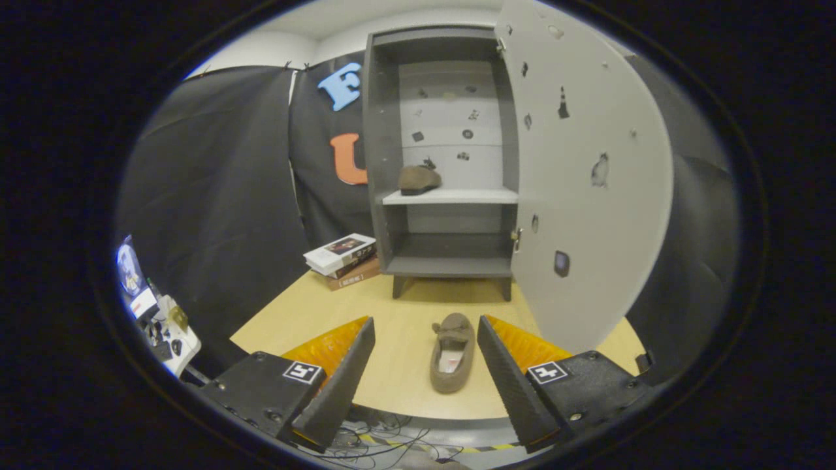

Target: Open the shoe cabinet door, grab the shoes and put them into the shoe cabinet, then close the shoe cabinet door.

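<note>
Here, two brown shoes are in view. One shoe (451,352) lies flat on the bench (405,313), toe pointing towards the shoe cabinet (444,163), between the spread fingers of the hand-held gripper (426,341); neither finger touches it. The second shoe (418,179) rests on the cabinet's middle shelf (457,196), at its left side. The cabinet is a single grey unit on short legs, standing at the far end of the bench, with one door (588,183) swung fully open to the right. Three compartments are visible: the upper, the shelf level bearing the shoe, and a bare lower one. Small dark stickers dot the door's inner face and the cabinet's back panel; their designs are too small to make out. Left of the cabinet, a stack of books (343,260) sits on the bench; three can be counted. The bench top is pale wood. Its near edge gives way to a floor strewn with cables (385,434), partly hidden behind the fingers. Black cloth (215,196) walls the booth on both sides, and a white stand (163,326) carrying small equipment, hard to identify, stands at the far left.
</note>
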